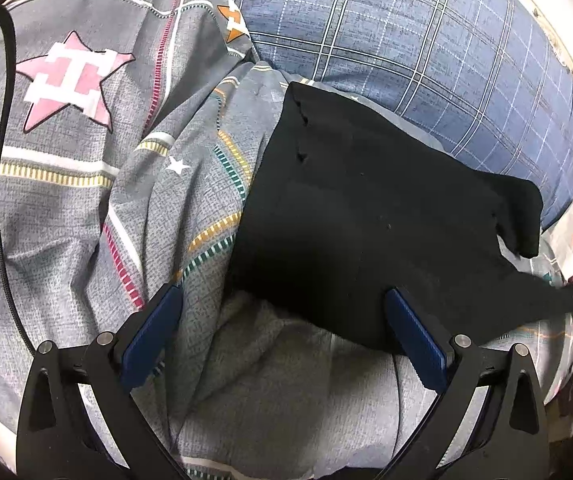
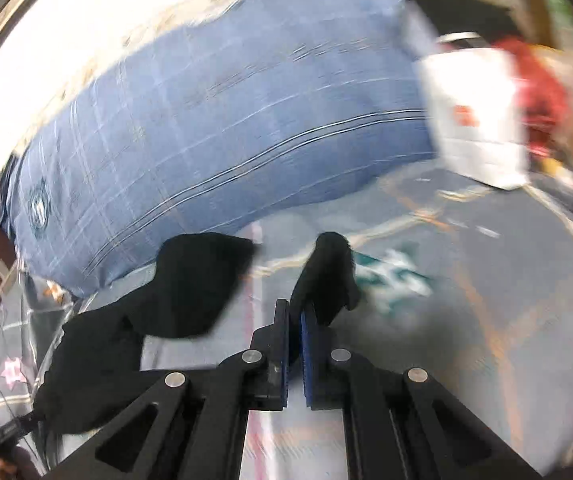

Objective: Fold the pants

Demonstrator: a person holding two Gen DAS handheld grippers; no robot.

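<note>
Black pants (image 1: pixel 370 216): lying on a grey patterned bedcover (image 1: pixel 86 184), occupying the centre and the 3 o'clock portion of the left wrist view. Far corner reaches toward 12 o'clock, up against a blue plaid pillow (image 1: pixel 406 40). One part of the fabric is drawn out toward 3 o'clock, stretching to the frame edge, where it blurs. A short flap hangs near 2 o'clock.

Left claw (image 1: pixel 282 308): jaws spread wide, nothing between them. Blue pads (image 1: pixel 152 332) visible on both fingers. The right-side finger overlaps the near edge of the pants at 5 o'clock; whether it touches the cloth cannot be told. The left-side finger is over bare bedcover.

Right claw (image 2: pixel 294 312): jaws closed together, clamping a bunched end of the pants (image 2: pixel 326 276), which stands up beyond the fingertips at centre frame. The rest of the garment trails away toward 8 o'clock. This view is heavily blurred.

Bedcover: grey, with coloured dashed stripes, a pink star (image 1: pixel 66 80) at 10 o'clock, small white stars.

Black cable (image 1: pixel 0 184): runs down the 9 o'clock edge of the left wrist view.

White bag (image 2: pixel 474 116): at 2 o'clock in the right wrist view, beside the pillow (image 2: pixel 226 120), red items just beyond it, indistinct.
</note>
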